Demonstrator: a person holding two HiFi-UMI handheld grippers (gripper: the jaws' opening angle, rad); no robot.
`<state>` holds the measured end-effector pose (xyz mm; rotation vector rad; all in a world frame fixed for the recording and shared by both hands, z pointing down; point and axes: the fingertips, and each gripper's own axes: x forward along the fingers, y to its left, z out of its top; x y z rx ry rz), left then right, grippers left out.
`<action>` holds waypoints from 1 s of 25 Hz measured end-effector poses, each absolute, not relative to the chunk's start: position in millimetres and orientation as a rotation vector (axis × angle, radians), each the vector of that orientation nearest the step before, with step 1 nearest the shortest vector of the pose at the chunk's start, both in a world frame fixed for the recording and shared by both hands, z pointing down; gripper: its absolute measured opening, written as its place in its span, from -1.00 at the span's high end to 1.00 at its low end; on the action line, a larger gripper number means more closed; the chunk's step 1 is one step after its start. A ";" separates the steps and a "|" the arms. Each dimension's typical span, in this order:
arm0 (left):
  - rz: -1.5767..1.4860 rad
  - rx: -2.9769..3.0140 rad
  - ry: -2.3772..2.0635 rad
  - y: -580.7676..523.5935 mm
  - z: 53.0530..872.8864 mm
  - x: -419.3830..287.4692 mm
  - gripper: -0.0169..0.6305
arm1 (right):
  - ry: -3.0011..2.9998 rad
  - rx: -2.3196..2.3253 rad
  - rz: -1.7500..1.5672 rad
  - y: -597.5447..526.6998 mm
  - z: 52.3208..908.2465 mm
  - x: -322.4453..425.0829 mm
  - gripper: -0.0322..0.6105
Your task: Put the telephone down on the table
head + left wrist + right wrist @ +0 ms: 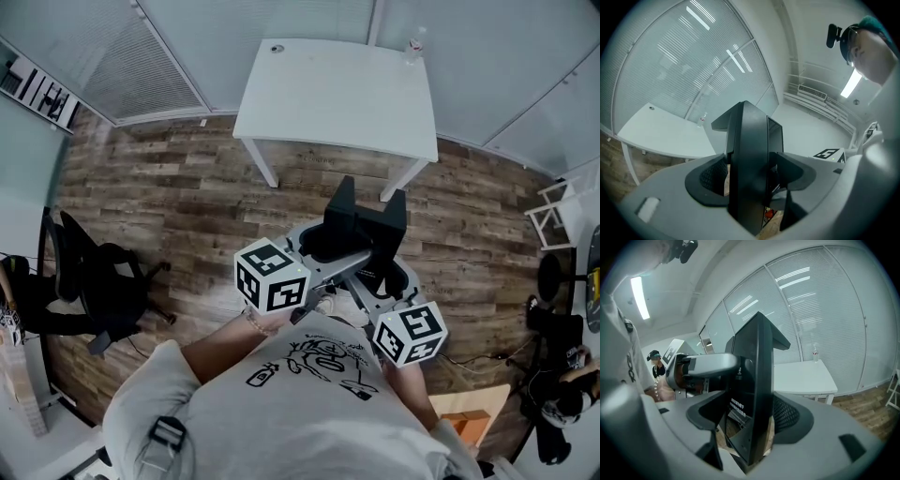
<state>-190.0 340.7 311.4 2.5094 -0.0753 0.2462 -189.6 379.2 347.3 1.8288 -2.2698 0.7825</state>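
The telephone (pixel 361 225), a black flat-sided body held upright on its edge, hangs in the air between the two pairs of tongs, above the wooden floor (pixel 178 187) and not yet on the table (pixel 337 94).

The left tongs (pixel 750 176) pinch it. In the left gripper view the telephone's narrow edge fills the gap between the jaws, the meshed pad (pixel 711 176) lies against one face, and the opposite jaw bears on the other face. The jaws stand wide because the body between them is thick.

The right tongs (pixel 750 420) clamp the same body from the other side. In the right gripper view their meshed pad (pixel 790 416) presses one face, with the opposite jaw just beside the printed face. The left tongs show there too, reaching in and gripping the telephone higher up.

In the head view both pairs of tongs meet at the telephone close in front of the person's chest, with their marker cubes nearest the body and the jaws pointing away.

The white table stands beyond the jaw tips, well apart from the telephone. A small bottle (pixel 415 42) stands at its far corner. A black office chair (pixel 94 281) sits far out to the side of the left tongs.
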 end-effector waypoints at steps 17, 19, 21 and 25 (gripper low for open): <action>0.231 2.522 -0.078 181.3 304.0 -186.9 -0.07 | -2.287 1.823 0.762 219.0 340.1 -185.7 -0.01; 0.233 2.521 -0.078 167.1 305.1 -188.9 -0.07 | -2.288 1.824 0.766 204.9 340.9 -187.7 -0.01; 0.233 2.519 -0.077 155.6 306.1 -190.4 -0.07 | -2.286 1.824 0.770 193.4 341.7 -189.0 -0.01; 0.231 2.513 -0.078 137.2 308.2 -196.3 -0.07 | -2.285 1.824 0.775 175.2 343.4 -194.6 -0.01</action>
